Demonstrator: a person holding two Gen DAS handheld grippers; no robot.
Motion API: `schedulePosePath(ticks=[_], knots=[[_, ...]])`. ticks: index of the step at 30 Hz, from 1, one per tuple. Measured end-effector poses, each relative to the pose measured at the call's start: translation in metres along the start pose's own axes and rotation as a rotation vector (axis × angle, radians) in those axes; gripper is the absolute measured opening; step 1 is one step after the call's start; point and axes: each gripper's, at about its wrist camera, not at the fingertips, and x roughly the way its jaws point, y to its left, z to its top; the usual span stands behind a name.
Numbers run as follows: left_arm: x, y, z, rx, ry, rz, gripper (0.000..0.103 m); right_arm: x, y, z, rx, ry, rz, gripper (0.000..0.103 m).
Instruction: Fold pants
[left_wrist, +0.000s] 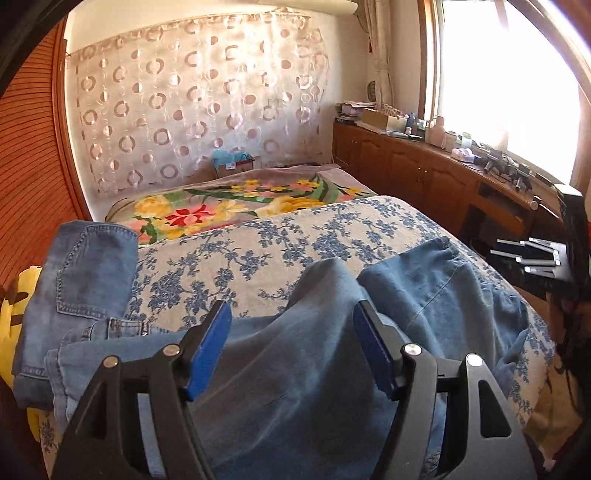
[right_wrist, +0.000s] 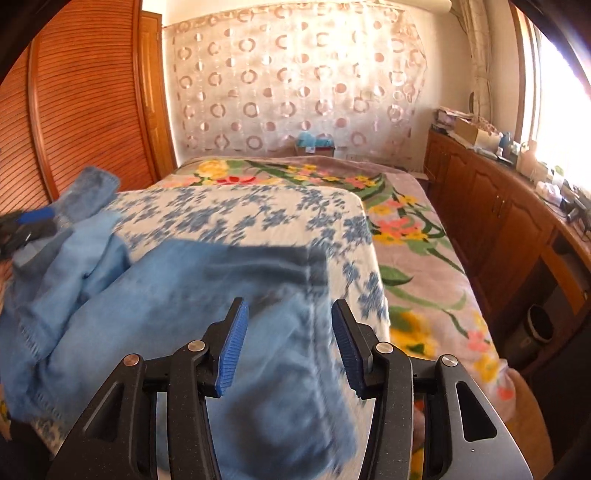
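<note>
Blue denim pants (left_wrist: 295, 369) lay rumpled across blue-flowered bedspread (left_wrist: 295, 240) on bed, waist end with back pocket bunched at left, legs lying unevenly toward right. Left gripper (left_wrist: 291, 336) hovered over cloth, fingers apart, nothing pinched. Right gripper (right_wrist: 288, 339) likewise had fingers apart above leg fabric, clamping nothing. Folding seemed barely begun: legs unaligned, creases unsmoothed, lengthwise and crosswise folds remaining.

One pair of blue jeans (left_wrist: 295, 369), two grippers with blue pads, two bedcovers, one patterned curtain (left_wrist: 199, 110), one cardboard box (left_wrist: 234, 166).
</note>
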Motion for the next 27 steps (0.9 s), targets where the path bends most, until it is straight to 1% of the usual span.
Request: schedulePosePath(ticks=[5, 12, 14, 17, 20, 21, 22, 23, 24, 27], knots=[[0.008, 0.006, -0.017, -0.003, -0.013, 0.025, 0.068, 0.033, -0.013, 0.018, 0.007, 0.047, 0.004, 0.048], [0.0, 0.007, -0.033, -0.01, -0.098, 0.038, 0.068, 0.074, -0.023, 0.027, 0.034, 0.139, 0.004, 0.048], [-0.003, 0.009, -0.033, -0.021, -0.117, 0.037, 0.068, 0.082, -0.027, 0.029, 0.045, 0.167, -0.006, 0.048], [-0.006, 0.013, -0.034, -0.038, -0.137, 0.035, 0.068, 0.091, -0.03, 0.032, 0.051, 0.204, 0.012, 0.048], [-0.01, 0.015, -0.035, -0.051, -0.157, 0.041, 0.068, 0.096, -0.029, 0.034, 0.041, 0.225, 0.005, 0.048], [-0.01, 0.015, -0.036, -0.054, -0.163, 0.042, 0.068, 0.097, -0.028, 0.035, 0.036, 0.231, 0.002, 0.044], [-0.011, 0.016, -0.036, -0.056, -0.167, 0.043, 0.068, 0.097, -0.028, 0.035, 0.032, 0.234, 0.006, 0.025], [-0.011, 0.016, -0.036, -0.057, -0.168, 0.047, 0.068, 0.096, -0.026, 0.035, 0.026, 0.238, 0.016, 0.016], [-0.011, 0.016, -0.037, -0.059, -0.17, 0.049, 0.068, 0.095, -0.025, 0.035, 0.019, 0.244, 0.028, 0.016], [-0.013, 0.016, -0.037, -0.063, -0.181, 0.057, 0.068, 0.086, -0.028, 0.036, 0.027, 0.235, 0.046, 0.009]])
